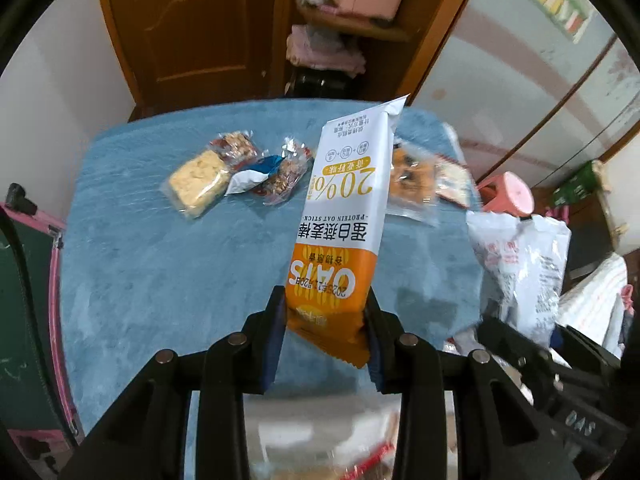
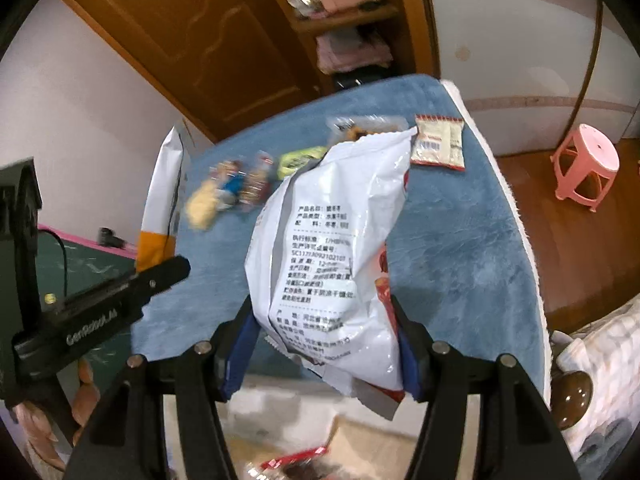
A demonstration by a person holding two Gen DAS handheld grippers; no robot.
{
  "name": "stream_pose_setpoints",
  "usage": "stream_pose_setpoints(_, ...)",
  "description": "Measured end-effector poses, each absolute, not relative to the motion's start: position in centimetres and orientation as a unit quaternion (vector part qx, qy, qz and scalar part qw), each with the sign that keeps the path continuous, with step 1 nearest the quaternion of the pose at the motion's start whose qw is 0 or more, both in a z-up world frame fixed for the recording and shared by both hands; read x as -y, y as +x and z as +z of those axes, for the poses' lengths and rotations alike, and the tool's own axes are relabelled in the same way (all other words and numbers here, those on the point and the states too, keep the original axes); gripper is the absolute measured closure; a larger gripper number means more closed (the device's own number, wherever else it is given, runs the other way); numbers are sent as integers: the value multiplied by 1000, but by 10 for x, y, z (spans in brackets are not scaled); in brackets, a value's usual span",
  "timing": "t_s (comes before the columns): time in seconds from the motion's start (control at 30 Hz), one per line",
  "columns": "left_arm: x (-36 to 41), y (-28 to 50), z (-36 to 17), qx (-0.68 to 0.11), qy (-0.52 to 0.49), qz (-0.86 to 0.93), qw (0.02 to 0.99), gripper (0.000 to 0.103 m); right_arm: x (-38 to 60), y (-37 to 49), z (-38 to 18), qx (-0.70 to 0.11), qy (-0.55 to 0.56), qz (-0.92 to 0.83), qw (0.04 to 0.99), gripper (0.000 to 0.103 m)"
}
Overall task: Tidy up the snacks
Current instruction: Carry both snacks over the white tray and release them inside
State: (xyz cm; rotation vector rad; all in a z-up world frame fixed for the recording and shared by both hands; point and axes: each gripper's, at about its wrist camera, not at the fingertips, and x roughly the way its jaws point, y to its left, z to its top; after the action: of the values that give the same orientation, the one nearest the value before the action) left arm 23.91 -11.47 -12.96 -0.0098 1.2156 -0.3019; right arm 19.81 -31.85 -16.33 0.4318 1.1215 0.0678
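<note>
We are mid-way through sorting snacks, at the carrying step: each hand holds a packet clear of the blue cloth-covered table (image 1: 132, 264).

Our left gripper (image 1: 326, 312) is clamped tight on the orange bottom end of an oat bar packet (image 1: 344, 200). The packet stands nearly upright from the jaws, pointing toward 12 o'clock in the left wrist view. It is long and slim, white above and orange below, printed "OATS" and "20%", the lettering upside down to us.

Our right gripper (image 2: 324, 332) grips a white snack bag (image 2: 332, 248) by its lower end, the blue pads pressing its sides. The bag is crinkled and puffy, its back panel covered in small black print, with red showing along the 3 o'clock edge.

Loose snacks lie on the table. In the left wrist view, a pale crumbly square in clear wrap (image 1: 198, 184) sits at 10 o'clock beside small nut bars (image 1: 280, 172). In the right wrist view, a red-and-cream sachet (image 2: 438, 142) lies at 1 o'clock and a green packet (image 2: 298, 160) at 12 o'clock.

We judge that the next move calls for carrying both packets to a collecting spot; something blurred with red wrappers (image 2: 296, 460) shows at 6 o'clock beneath the jaws, but we cannot tell what it is. The bag may sag or slip.
</note>
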Motion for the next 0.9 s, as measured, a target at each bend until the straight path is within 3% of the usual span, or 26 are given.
stream_pose_setpoints(0.27, 89, 149, -51, -535, -12, -148, 832, 69, 301, 133, -97, -474, 185, 75, 858, 42)
stream_pose_setpoints(0.53, 94, 82, -17, -516, -7, -149, 843, 69, 299, 72, -65, -442, 150, 95, 879, 42)
stream_pose_setpoints(0.9, 126, 39, -34, -519, 61, -155, 838, 69, 288, 36, -70, -445, 99, 81, 886, 42)
